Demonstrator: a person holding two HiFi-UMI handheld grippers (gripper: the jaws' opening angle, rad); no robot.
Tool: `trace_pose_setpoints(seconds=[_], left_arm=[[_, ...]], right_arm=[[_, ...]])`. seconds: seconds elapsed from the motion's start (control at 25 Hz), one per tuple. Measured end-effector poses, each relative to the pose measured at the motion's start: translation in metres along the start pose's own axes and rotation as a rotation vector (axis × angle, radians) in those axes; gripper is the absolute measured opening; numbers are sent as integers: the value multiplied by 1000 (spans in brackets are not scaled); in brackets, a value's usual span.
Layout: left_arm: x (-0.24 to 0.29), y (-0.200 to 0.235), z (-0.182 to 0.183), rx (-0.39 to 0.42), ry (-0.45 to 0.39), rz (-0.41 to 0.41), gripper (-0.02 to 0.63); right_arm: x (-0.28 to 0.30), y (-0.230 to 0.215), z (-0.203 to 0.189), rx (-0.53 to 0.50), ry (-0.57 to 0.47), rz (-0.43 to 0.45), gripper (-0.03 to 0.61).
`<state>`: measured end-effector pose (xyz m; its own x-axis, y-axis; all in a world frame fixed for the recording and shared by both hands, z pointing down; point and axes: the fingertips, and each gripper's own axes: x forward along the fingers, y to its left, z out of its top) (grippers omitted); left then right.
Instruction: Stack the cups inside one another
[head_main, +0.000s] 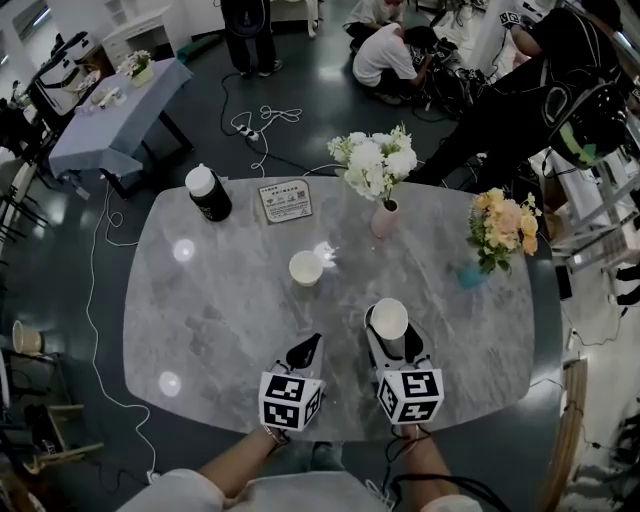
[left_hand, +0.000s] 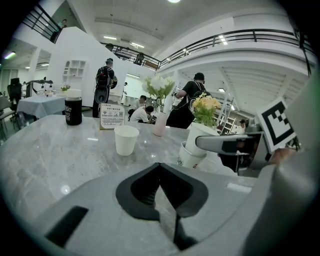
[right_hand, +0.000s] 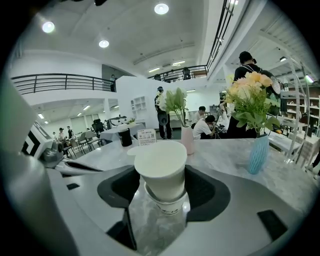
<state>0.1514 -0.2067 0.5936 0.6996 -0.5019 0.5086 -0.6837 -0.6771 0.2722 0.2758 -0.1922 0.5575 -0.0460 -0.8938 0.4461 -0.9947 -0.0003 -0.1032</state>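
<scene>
Right gripper (right_hand: 161, 189) clasps nested cups (right_hand: 161, 167); lower cup (right_hand: 170, 205) mostly hidden.

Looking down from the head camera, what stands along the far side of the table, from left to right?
Black bottle → sign card → pink vase of white flowers → blue vase of yellow flowers.

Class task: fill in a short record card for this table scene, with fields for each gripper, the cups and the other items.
Left gripper: shut, empty, beside the other gripper
Right gripper: shut on nested cups, one white cup seated in another
Loose cup: upright, alone, mid-table
Far side: black bottle, sign card, pink vase, blue vase
Stacking: loose cup not yet added
</scene>
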Motion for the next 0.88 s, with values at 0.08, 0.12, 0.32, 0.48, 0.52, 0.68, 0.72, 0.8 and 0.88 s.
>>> trace_pose_setpoints(seconds=[0.08, 0.12, 0.32, 0.48, 0.52, 0.68, 0.72, 0.8, 0.88], left_arm=[[0, 1, -1, -1, 2, -1, -3], [0, 1, -1, -1, 4, -2, -3], [0, 5, -2, 0, 10, 2, -3], [0, 7, -4, -1, 13, 3, -3], [0, 6, -5, -1, 14, 3, -3], [-1, 4, -6, -1, 15, 0, -3], [-1, 4, -7, -1, 15, -1, -3], [-2, 2, -6, -1, 14, -2, -3], [-3, 1, -5, -2, 11, -2, -3]], right_arm=[[1, 0, -1, -3, 4, -2, 255], [2, 0, -2, -5, 6, -5, 255], [5, -3, -6, -2, 19, -25, 255], [5, -6, -12, 7, 35, -48, 273], [4, -6, -13, 8, 37, -48, 275], [2, -4, -11, 8, 28, -42, 275], [1, -4, -10, 9, 26, -43, 275], [0, -5, -9, 12, 25, -44, 275], [-2, -6, -8, 18, 26, -50, 273]])
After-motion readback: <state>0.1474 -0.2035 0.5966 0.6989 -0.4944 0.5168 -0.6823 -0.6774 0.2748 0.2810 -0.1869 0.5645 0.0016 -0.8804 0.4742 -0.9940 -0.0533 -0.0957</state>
